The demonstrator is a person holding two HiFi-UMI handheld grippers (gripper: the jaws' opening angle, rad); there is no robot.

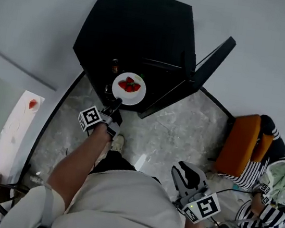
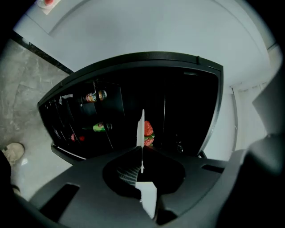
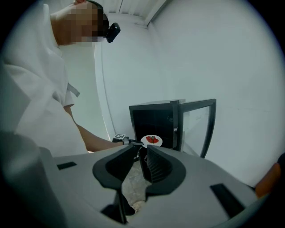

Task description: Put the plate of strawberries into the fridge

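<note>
- Here, the left gripper (image 1: 117, 102) is clamped on the near rim of the plate (image 1: 134, 99). Its own view shows the plate edge-on between the closed jaws. A rim grip keeps the pads off the strawberries (image 1: 129, 85).
- The plate is carried level, so the strawberries lie piled at its centre. It hangs in the air just before the open fridge (image 1: 133, 30) and is not yet on a shelf.
- The door (image 1: 213, 60) stands wide to the right, leaving the dark opening free for the reaching arm.
- Bottles (image 2: 95, 95) sit on racks at one side of the interior. The plate's likely place is therefore the dark space beside them.
- The right gripper (image 1: 185, 174) hangs low at the person's side, jaws together on nothing and well apart from the plate. It appears to have no part in this step.
- Judged stage: the plate is being carried in, and setting it down and letting go are not yet done.
</note>
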